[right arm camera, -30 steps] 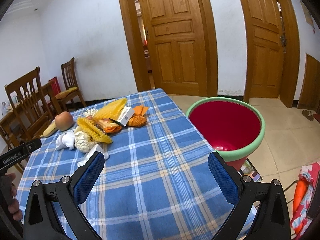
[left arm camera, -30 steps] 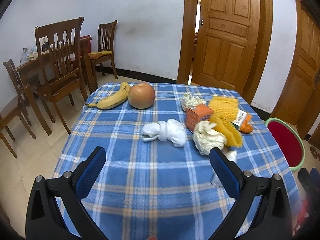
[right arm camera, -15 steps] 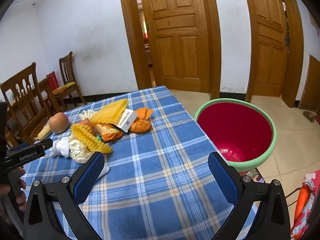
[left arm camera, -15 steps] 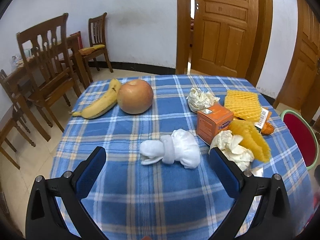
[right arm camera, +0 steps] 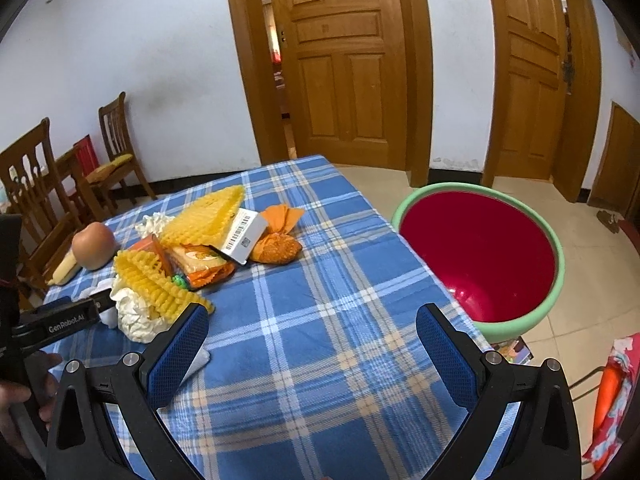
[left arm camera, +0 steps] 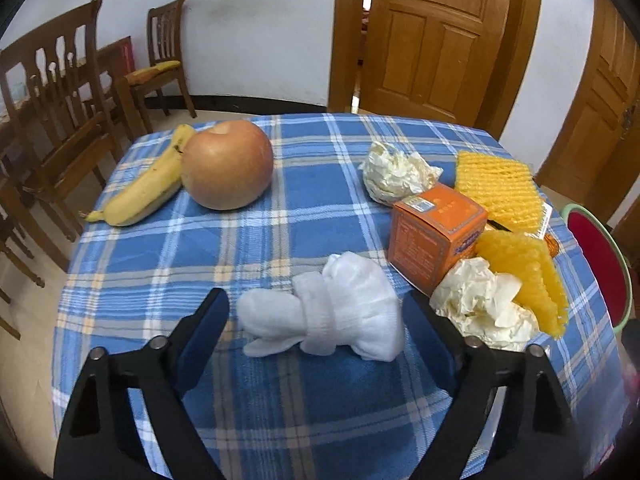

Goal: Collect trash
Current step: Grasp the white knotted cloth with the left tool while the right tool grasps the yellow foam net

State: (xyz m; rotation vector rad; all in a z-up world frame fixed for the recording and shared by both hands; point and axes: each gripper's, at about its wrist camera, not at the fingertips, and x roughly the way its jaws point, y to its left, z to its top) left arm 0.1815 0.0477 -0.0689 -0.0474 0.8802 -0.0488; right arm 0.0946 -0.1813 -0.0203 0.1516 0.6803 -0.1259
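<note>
One red basin [right arm camera: 478, 256] beside the table [right arm camera: 320, 320] holds nothing visible.

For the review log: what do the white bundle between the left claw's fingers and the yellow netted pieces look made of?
White bundle: soft knitted fabric, matte, with a ribbed band round its middle; probably rolled socks. Yellow netted pieces: foam fruit netting by the look, with an open puffy lattice and a slight sheen.

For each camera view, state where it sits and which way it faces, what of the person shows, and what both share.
Left wrist: on the left tool, looking down at the white bundle between its closing pads.
Right wrist: on the open right tool, facing cloth and bin; a hand shows.
Shared: apple, yellow nets.
</note>
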